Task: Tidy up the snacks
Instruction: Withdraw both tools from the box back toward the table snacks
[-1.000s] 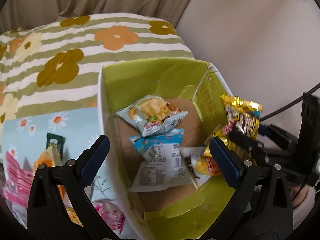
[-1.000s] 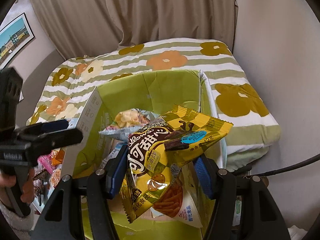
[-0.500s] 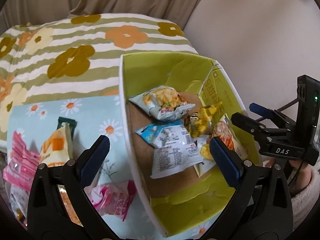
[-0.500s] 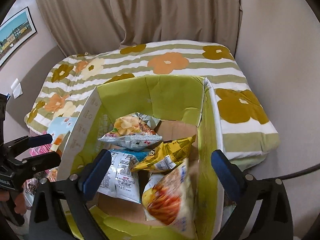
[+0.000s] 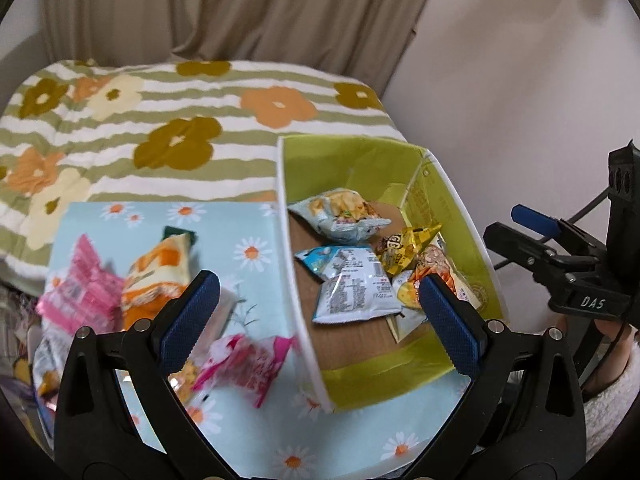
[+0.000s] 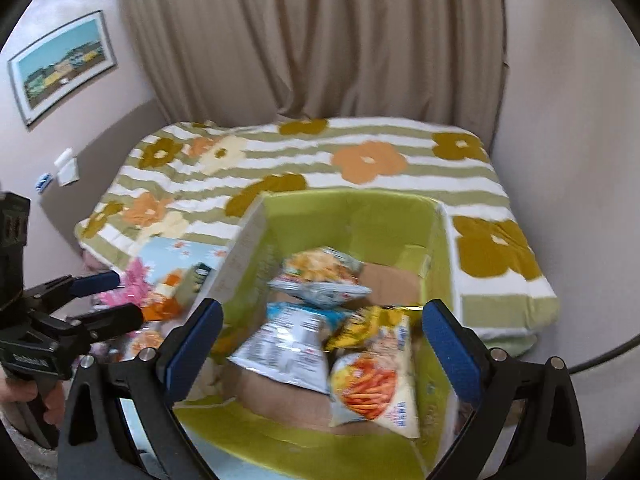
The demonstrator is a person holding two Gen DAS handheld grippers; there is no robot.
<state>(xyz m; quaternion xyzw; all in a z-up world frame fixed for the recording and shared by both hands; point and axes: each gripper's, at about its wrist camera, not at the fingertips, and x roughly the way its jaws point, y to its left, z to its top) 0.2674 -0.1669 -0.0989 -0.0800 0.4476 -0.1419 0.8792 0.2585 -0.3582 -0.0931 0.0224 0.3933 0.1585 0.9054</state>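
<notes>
Both claws spread wide, nothing between the pads. Left gripper [image 5: 316, 312] hangs over the left wall of the box [image 5: 298, 292], half over the mat, half over the box. Right gripper [image 6: 320, 344] hangs over the box [image 6: 352, 216] interior, pointing down into it; it also shows at the right edge of the left cam, off to the box's right side.

Box = green cardboard, open top, brown floor, sitting on the bed w/ striped flower blanket [image 5: 200, 120]. Inside: 4 packs. Pale chips bag [image 5: 340, 216] at the far end, white-and-blue pack [image 5: 352, 288] mid-floor w/ label side up, yellow pack [image 5: 404, 248] beside it to the right, white bag w/ orange sticks [image 6: 376, 384] near the right wall, partly under/against the yellow one [image 6: 372, 324].

Left of the box, on a light blue daisy mat [image 5: 256, 240]: loose snacks not yet boxed. Pink pack [image 5: 80, 288] far left, orange-and-cream bag [image 5: 160, 272] next to it, another pink pack [image 5: 248, 364] near the box's left wall, below the left claw. More wrappers at the far left edge, too blurred to ID.

Beige curtain [image 6: 320, 40] behind the bed, framed picture [image 6: 60, 64] on the left wall.
</notes>
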